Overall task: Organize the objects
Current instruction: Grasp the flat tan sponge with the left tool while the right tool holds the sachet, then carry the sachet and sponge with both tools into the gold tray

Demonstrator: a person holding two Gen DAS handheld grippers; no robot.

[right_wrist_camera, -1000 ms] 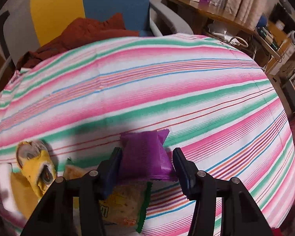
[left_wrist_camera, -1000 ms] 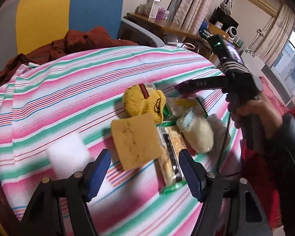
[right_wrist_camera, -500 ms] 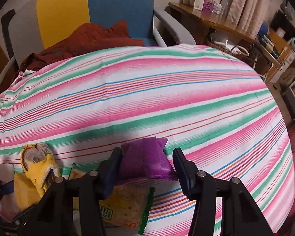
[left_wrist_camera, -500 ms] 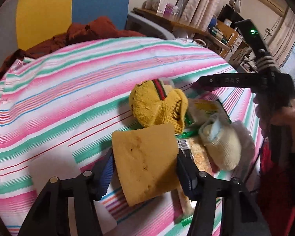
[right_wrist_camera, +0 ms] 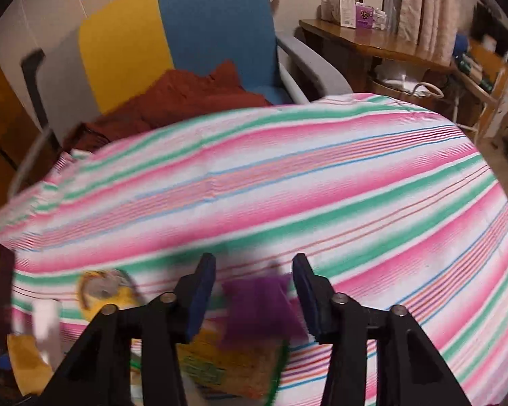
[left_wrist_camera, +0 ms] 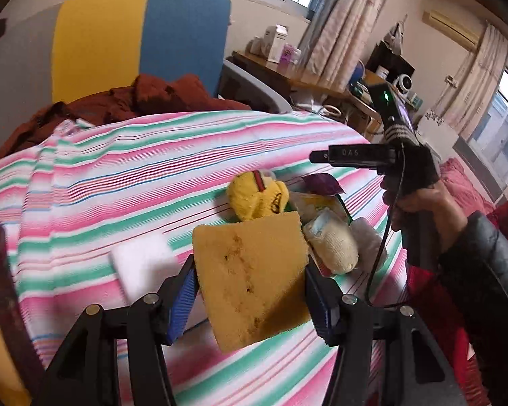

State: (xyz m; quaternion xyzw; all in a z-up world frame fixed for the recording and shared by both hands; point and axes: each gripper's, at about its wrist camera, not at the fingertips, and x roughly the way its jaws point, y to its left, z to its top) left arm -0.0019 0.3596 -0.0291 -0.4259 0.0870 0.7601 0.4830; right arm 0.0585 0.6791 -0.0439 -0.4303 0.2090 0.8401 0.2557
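Observation:
My left gripper [left_wrist_camera: 250, 294] is shut on a yellow sponge [left_wrist_camera: 254, 277] and holds it above the striped tablecloth [left_wrist_camera: 118, 176]. Behind it lie a yellow plush toy [left_wrist_camera: 257, 198], a cream sock [left_wrist_camera: 333, 247], a snack packet [left_wrist_camera: 316, 204] and a purple bag [left_wrist_camera: 323, 184]. A white sponge [left_wrist_camera: 142, 262] lies to the left. My right gripper [right_wrist_camera: 254, 291] is open above the purple bag [right_wrist_camera: 259, 306], which lies on the snack packet [right_wrist_camera: 227, 368], free of the jaws. The yellow plush [right_wrist_camera: 106, 289] is at its left.
A chair [left_wrist_camera: 135, 44] with yellow and blue back and a rust-red cloth [left_wrist_camera: 145, 98] stands behind the table. A wooden desk [right_wrist_camera: 372, 42] with boxes is at the back right. The right hand-held gripper [left_wrist_camera: 389, 155] hovers over the pile.
My left gripper closed on the yellow sponge and lifted it. My right gripper opened, let go of the purple bag and rose away from it.

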